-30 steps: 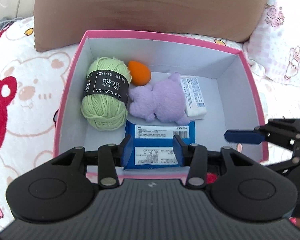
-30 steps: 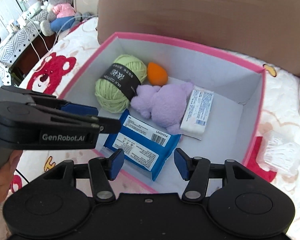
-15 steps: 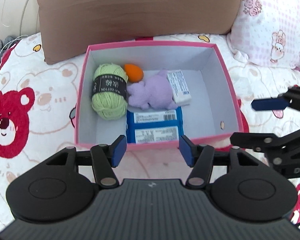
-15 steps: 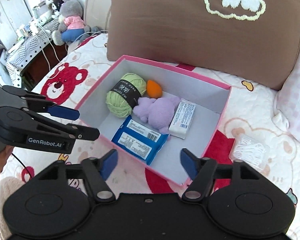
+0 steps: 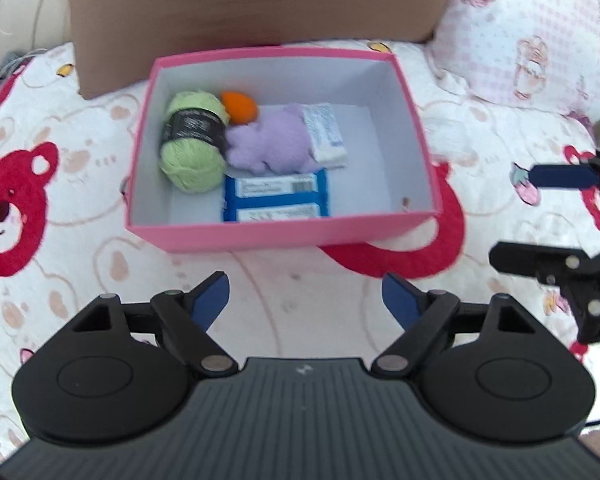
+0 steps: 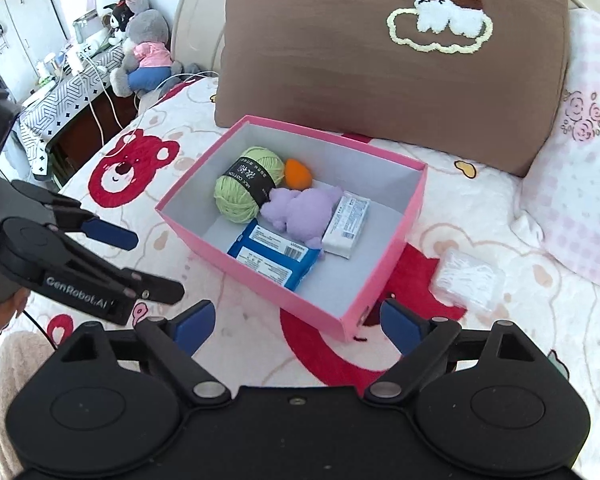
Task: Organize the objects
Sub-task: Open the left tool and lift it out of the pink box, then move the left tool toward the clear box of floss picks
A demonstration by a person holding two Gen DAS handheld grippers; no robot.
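left black two-finger gripper with blue pads (image 5: 305,296) was held wide apart, empty, over the bear-print bedspread (image 5: 60,264), short of the pink cardboard box (image 5: 284,236). inside the box, left to right, were noted: green yarn ball with black band (image 5: 192,146), orange egg-shaped object (image 5: 240,107), purple plush toy (image 5: 272,144), white wrapped packet (image 5: 325,134); blue wipes pack (image 5: 276,196) lay nearest. right black two-finger gripper (image 6: 296,322) was likewise spread wide, empty. clear plastic packet (image 6: 466,278) lay outside, right of the box.
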